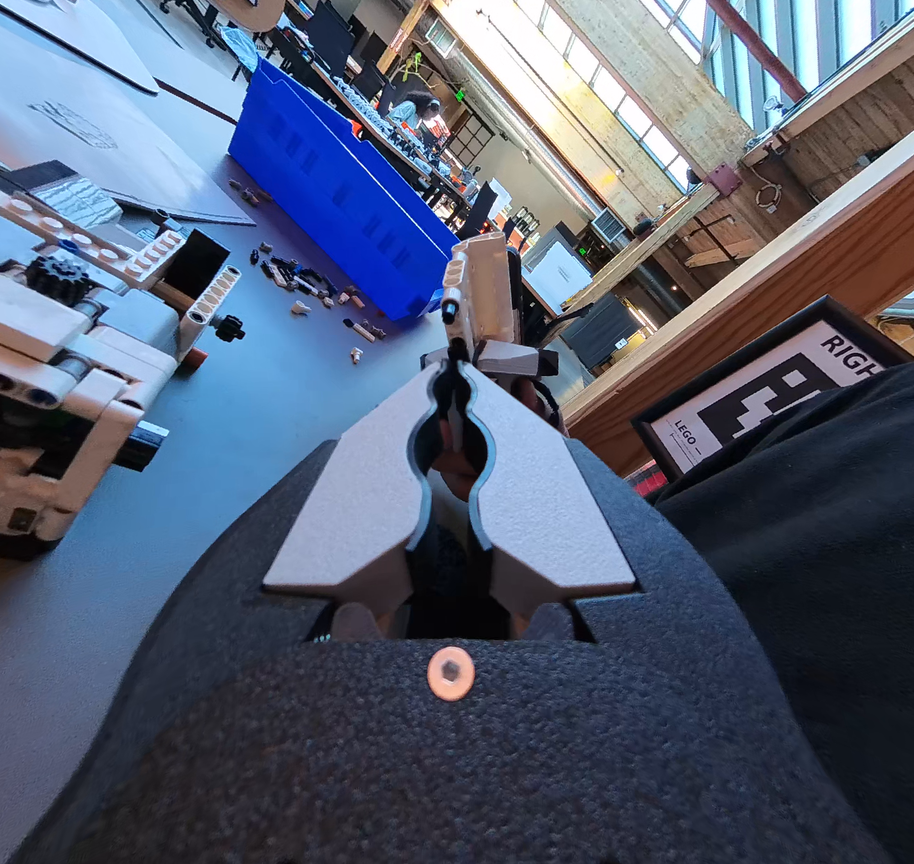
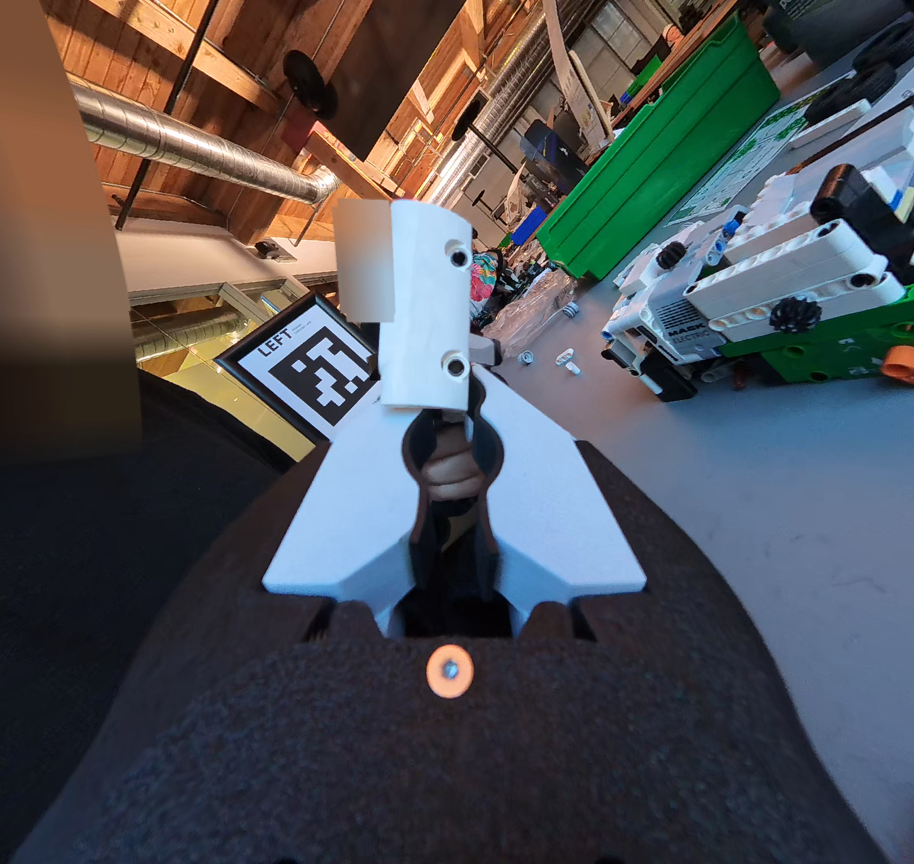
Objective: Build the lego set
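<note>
White curved panel (image 2: 425,306) upright in midair; half-built white truck (image 2: 752,296) on table

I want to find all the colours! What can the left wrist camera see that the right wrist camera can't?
Only the left wrist view shows the blue bin and the small loose pieces scattered beside it. Only the right wrist view shows the green bin and crumpled clear plastic bag. Both show the white panel piece held up between the two grippers, and the partly built white truck on the grey table.
</note>
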Motion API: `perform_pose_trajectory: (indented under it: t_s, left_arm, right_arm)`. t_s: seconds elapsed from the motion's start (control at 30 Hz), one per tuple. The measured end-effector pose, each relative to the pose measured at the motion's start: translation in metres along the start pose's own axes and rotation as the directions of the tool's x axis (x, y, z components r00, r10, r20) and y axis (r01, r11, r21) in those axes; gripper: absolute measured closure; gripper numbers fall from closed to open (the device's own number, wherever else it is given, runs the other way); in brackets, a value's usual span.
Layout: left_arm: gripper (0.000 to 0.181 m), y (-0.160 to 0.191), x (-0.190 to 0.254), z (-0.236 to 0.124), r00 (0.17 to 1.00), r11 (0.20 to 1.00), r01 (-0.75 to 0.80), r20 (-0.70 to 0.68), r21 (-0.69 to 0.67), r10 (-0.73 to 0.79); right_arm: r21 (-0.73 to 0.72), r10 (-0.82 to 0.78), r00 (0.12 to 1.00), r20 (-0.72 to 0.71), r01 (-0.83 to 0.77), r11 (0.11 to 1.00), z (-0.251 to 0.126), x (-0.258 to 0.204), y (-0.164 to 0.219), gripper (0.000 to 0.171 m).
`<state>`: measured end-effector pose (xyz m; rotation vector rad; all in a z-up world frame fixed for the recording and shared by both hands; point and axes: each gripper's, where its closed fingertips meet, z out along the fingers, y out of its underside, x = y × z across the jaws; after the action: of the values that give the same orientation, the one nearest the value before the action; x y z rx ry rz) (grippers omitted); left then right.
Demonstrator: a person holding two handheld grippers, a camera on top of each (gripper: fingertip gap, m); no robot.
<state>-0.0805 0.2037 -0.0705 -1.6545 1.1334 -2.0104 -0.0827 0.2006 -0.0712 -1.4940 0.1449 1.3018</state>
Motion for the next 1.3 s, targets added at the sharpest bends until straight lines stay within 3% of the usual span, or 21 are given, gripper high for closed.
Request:
perform_pose_trajectory:
  t_s: [0.47, 0.53, 0.73, 1.03, 1.17, 1.23, 1.3]
  left_arm:
    - [0.181, 0.004, -0.003, 0.004, 1.000, 1.000, -0.002, 0.029, 0.017, 0.002]
    - [0.181, 0.003, -0.007, 0.005, 0.997, 0.999, -0.040, 0.064, 0.011, 0.039]
    - [0.181, 0.000, -0.005, 0.008, 0.937, 0.956, -0.288, 0.190, -0.051, 0.292]
    - [0.181, 0.001, -0.005, 0.005, 0.918, 0.940, -0.334, 0.206, -0.064, 0.340]
    - [0.181, -0.001, -0.002, 0.003, 0.940, 0.949, -0.309, 0.133, -0.062, 0.315]
    - [0.162, -0.005, 0.005, 0.000, 0.962, 0.963, -0.268, 0.045, -0.034, 0.270]
    - [0.157, -0.007, 0.016, -0.004, 0.966, 0.968, -0.251, -0.065, -0.021, 0.250]
  right_arm:
    - [-0.040, 0.029, 1.000, 0.010, -0.029, 0.999, -0.003, 0.004, 0.003, 0.164]
    - [-0.023, 0.036, 0.999, -0.002, -0.036, 0.999, -0.003, 0.008, 0.001, 0.164]
    - [0.054, 0.271, 0.952, 0.141, -0.281, 0.958, -0.002, 0.006, -0.006, 0.165]
    - [0.015, 0.222, 0.969, 0.113, -0.225, 0.974, -0.002, 0.004, -0.001, 0.164]
    - [0.027, 0.339, 0.919, 0.200, -0.351, 0.936, 0.001, 0.002, -0.002, 0.164]
    - [0.004, 0.406, 0.862, 0.305, -0.427, 0.904, 0.003, -0.009, -0.003, 0.164]
    - [-0.061, 0.436, 0.812, 0.388, -0.449, 0.891, 0.005, -0.025, -0.001, 0.164]
